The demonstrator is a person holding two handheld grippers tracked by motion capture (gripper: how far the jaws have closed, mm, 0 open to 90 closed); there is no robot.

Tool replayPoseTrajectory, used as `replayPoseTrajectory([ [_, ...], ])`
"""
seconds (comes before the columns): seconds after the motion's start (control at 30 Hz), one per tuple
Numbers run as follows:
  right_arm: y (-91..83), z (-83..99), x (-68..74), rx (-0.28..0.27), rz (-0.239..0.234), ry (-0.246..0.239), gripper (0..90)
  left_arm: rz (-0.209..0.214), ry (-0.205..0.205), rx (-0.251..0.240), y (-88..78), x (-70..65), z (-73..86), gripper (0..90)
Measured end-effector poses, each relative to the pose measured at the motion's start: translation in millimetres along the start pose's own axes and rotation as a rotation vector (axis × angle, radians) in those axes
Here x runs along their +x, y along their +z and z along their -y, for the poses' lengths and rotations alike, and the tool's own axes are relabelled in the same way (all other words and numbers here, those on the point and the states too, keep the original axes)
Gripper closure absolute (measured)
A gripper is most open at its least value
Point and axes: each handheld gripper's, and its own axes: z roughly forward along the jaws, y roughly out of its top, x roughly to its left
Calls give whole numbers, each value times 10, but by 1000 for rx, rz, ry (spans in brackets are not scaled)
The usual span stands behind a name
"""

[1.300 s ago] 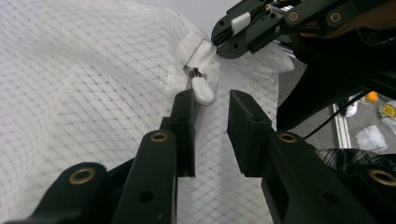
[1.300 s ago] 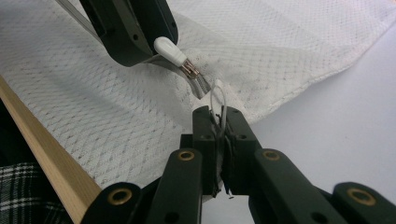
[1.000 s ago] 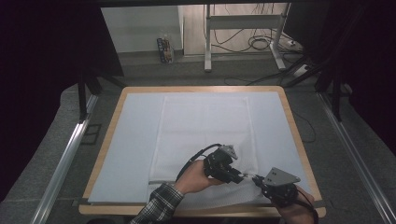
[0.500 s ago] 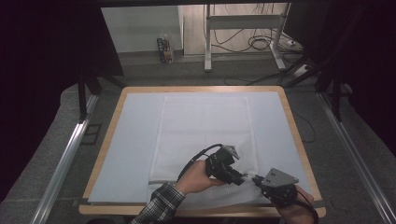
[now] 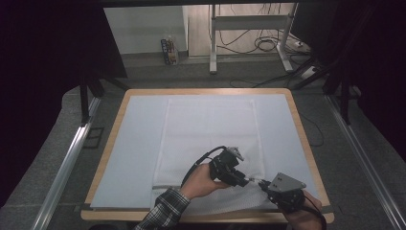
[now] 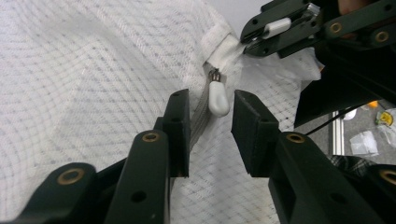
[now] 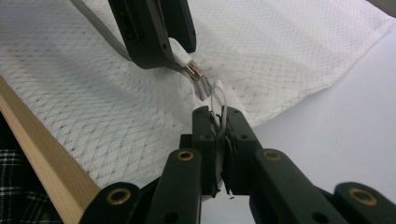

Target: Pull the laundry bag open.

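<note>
The left gripper (image 6: pixel 211 133) has just been opening, its pads now spread either side of the white zipper pull (image 6: pixel 218 99) at the mesh bag (image 5: pixel 210 139)'s five-o'clock corner, while the right gripper (image 7: pixel 218 122) pinches that corner's end tab, so the zipper looks released.

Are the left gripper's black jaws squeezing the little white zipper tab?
Apart. In the left gripper view the white zipper tab hangs between the left gripper jaws, with mesh showing on both sides.
</note>
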Motion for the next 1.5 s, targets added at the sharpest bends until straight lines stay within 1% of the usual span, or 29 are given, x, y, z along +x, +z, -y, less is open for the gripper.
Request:
replayPoseTrajectory([
  [0.07,1,0,1,2,1,-2,835,13,-4,-2,-14,1,-10,704],
  [0.23,0,-5,8,1,4,-7,835,16,-9,15,-20,-1,-25,802],
  [0.37,1,-6,14,1,7,-12,834,19,-23,25,-8,3,-30,810],
  [0.4,1,-6,14,0,7,-13,835,22,-41,17,5,-5,-31,810],
  [0.43,0,-6,15,-1,8,-13,835,23,-44,17,15,-6,-33,810],
  [0.47,-1,-6,15,-3,7,-14,835,23,-29,37,13,7,-37,810],
  [0.63,-3,2,-5,-7,-5,2,835,20,-24,53,23,-1,-41,822],
  [0.67,-1,4,-8,-7,-7,5,835,17,-23,51,20,-4,-39,826],
  [0.7,-1,4,-8,-8,-8,6,835,20,-41,35,27,-18,-35,828],
  [0.73,0,3,-8,-8,-10,9,835,23,-41,38,20,-16,-33,829],
  [0.77,1,4,-11,-8,-12,11,833,26,-44,27,21,-15,-25,830],
  [0.8,0,6,-16,-9,-17,17,832,36,-22,46,3,10,-22,831],
  [0.87,3,13,-30,-10,-24,23,829,50,-35,34,0,25,-7,832],
  [0.9,3,15,-35,-12,-29,33,829,77,-58,18,13,25,2,833],
  [0.93,5,17,-37,-12,-29,34,830,92,-42,27,8,49,12,832],
  [0.97,5,17,-37,-10,-29,33,830,101,-53,16,21,47,22,833],
  [1.0,6,17,-35,-9,-29,33,831,113,-41,28,22,62,27,832],
  [1.03,8,16,-34,-8,-28,31,833,116,-43,18,31,63,35,832],
  [1.07,8,16,-32,-7,-27,29,842,123,-41,24,33,71,37,831],
  [1.1,6,15,-34,-9,-33,27,867,132,-44,19,42,75,39,829],
  [1.13,4,13,-32,-14,-32,28,868,141,-66,-3,60,67,41,826],
  [1.17,0,9,-27,-12,-28,23,869,137,-56,9,56,83,37,826],
  [1.2,0,8,-24,-11,-25,22,871,135,-58,8,58,87,37,826],
  [1.23,0,9,-25,-11,-27,23,871,142,-62,7,58,95,37,825],
  [1.27,3,10,-26,-9,-28,24,872,151,-85,-6,65,93,40,821],
  [1.3,4,12,-30,-8,-29,24,873,154,-77,0,63,109,44,819],
  [1.33,4,13,-31,-10,-31,25,874,162,-88,4,62,114,44,818],
  [1.5,4,11,-27,-6,-31,24,879,205,-130,-15,71,149,60,814],
])
